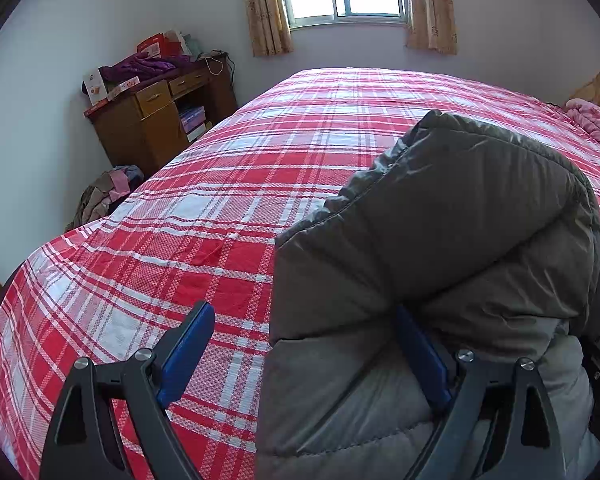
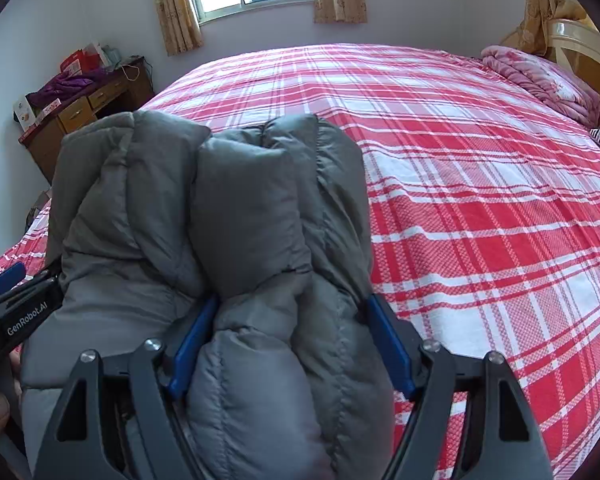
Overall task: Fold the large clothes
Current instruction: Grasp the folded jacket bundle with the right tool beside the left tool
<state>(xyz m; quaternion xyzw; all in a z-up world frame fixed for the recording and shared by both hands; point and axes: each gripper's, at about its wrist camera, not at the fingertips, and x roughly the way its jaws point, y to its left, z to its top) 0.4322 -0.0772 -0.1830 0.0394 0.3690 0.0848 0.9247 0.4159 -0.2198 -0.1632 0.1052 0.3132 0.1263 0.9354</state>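
Note:
A grey padded jacket lies bunched on the red plaid bed. My left gripper is open wide; the jacket's left edge lies between its blue pads, pressing on the right pad. In the right wrist view the jacket is folded in thick rolls. My right gripper has a thick fold between its blue pads, which touch it on both sides. The left gripper shows at the left edge of that view.
A wooden desk with clothes and boxes stands left of the bed under the window. A clothes pile lies on the floor. A pink quilt sits at the bed's far right by the headboard.

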